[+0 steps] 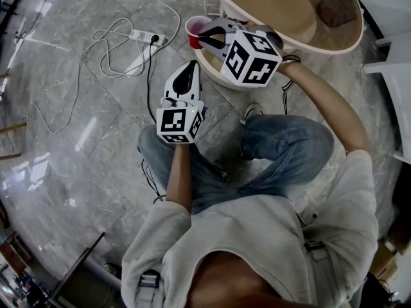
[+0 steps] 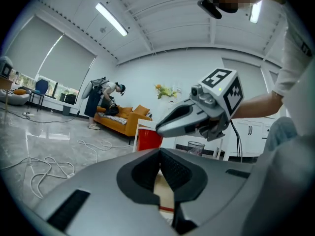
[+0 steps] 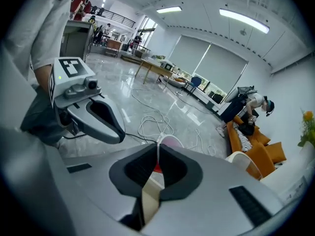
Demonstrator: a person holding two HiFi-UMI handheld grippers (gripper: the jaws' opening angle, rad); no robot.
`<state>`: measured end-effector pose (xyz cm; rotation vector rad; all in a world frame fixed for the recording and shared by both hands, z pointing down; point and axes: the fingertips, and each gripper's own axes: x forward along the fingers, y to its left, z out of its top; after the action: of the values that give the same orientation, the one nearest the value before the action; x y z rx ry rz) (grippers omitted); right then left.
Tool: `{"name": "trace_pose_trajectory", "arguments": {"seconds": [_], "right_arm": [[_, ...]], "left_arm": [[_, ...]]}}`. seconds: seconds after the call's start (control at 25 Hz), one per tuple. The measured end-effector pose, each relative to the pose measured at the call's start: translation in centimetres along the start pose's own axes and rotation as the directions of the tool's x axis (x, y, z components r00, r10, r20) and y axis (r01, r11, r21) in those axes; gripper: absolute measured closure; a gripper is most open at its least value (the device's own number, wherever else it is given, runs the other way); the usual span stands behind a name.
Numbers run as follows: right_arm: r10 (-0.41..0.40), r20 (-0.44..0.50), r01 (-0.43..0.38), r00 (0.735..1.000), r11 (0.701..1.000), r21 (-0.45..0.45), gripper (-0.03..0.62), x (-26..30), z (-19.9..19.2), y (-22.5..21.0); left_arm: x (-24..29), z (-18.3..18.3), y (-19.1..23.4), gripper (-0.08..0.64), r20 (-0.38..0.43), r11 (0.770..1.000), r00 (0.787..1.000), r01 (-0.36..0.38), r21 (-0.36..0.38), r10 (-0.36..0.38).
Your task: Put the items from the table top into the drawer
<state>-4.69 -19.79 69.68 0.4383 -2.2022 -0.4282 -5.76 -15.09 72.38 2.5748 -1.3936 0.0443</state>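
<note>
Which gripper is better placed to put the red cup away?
Right. The right gripper pinches the red cup by its rim; the left gripper holds nothing, its jaws together, nearer the person.

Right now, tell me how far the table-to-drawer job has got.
Done: nothing I can confirm, because the drawer's inside is hidden. In hand: the right gripper pinches the red cup by its rim near the drawer, and the left gripper is shut and empty. Left: lower and release the cup.
</note>
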Motion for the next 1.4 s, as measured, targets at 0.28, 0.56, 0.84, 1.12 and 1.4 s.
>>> {"name": "trace_pose_trajectory", "arguments": {"seconds": [0.28, 0.56, 0.84, 1.12, 1.4], "right_arm": [[0.063, -0.162, -0.056, 0.985, 0.997, 0.049, 0.555, 3.2, -7.7, 2.6], [0.109, -0.261, -0.065, 0.959, 0.983, 0.172, 0.555, 5.1, -14.9, 5.5], [0.130, -0.351, -0.016, 0.927, 0.951, 0.309, 0.555, 7.7, -20.8, 6.6], [0.020, -0.439, 0.059, 0.898, 0.984, 0.165, 0.555, 9.6, -25.1, 6.7], [0.040, -0.447, 0.062, 0.893, 0.975, 0.212, 0.541, 10.3, -26.5, 6.6]], "left_arm": [[0.1, -0.1, -0.1, 0.545, -0.001, 1.000, 1.000, 0.014, 0.003, -0.014], [0.9, -0.3, -0.6, 0.545, -0.007, 1.000, 1.000, 0.031, -0.004, -0.031], [1.4, -0.4, -1.3, 0.545, -0.010, 0.999, 0.999, 0.038, -0.005, -0.038], [1.4, -0.5, -1.3, 0.545, -0.021, 1.000, 0.999, 0.030, 0.006, -0.030], [1.3, -0.8, -1.1, 0.545, -0.021, 0.999, 0.999, 0.031, 0.015, -0.031]]}}
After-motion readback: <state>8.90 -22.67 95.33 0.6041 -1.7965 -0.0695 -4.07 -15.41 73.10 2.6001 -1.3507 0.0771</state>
